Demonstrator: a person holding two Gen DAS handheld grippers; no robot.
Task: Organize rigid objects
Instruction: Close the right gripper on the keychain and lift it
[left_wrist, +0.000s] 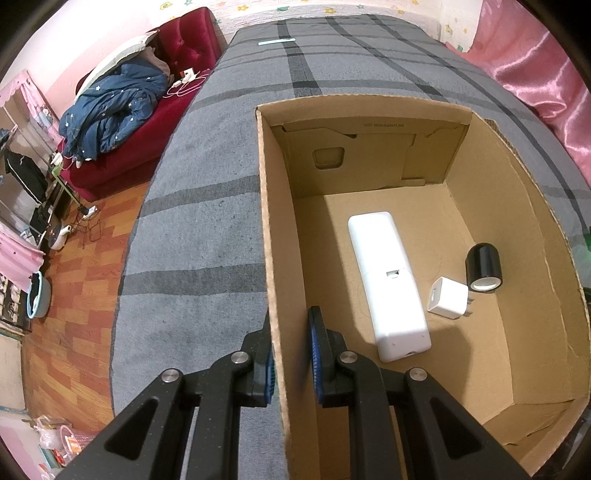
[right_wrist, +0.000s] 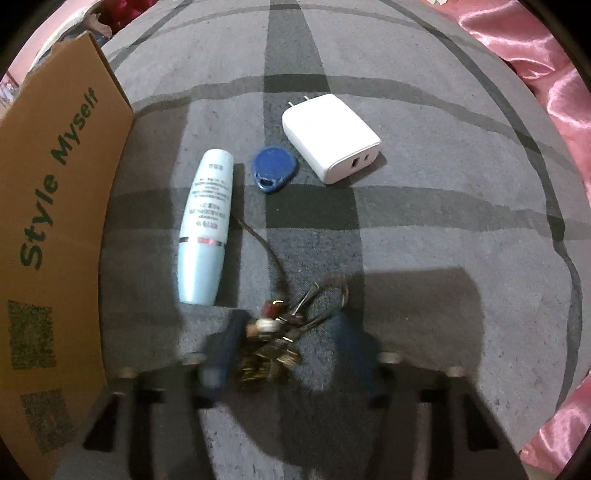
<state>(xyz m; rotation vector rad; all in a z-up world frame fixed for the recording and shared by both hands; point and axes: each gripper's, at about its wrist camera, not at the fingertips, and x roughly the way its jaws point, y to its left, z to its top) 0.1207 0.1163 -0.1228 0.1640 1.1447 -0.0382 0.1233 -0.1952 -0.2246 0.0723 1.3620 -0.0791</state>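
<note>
Right gripper (right_wrist: 284, 354): fingers blurred, straddling a jumbled bunch of metal keys with beads and dark cord (right_wrist: 280, 339) on the grey checked bed cover (right_wrist: 424, 240); whether they already pinch it, I cannot tell. Likely light, loose, snag-prone; best taken at the dense centre. Left gripper (left_wrist: 291, 354): fingers clenched on the brown cardboard box wall (left_wrist: 273, 258).

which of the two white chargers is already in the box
The small cube charger, lying inside the cardboard box beside the black cylinder. The bigger flat charger lies on the grey blanket outside.
</note>
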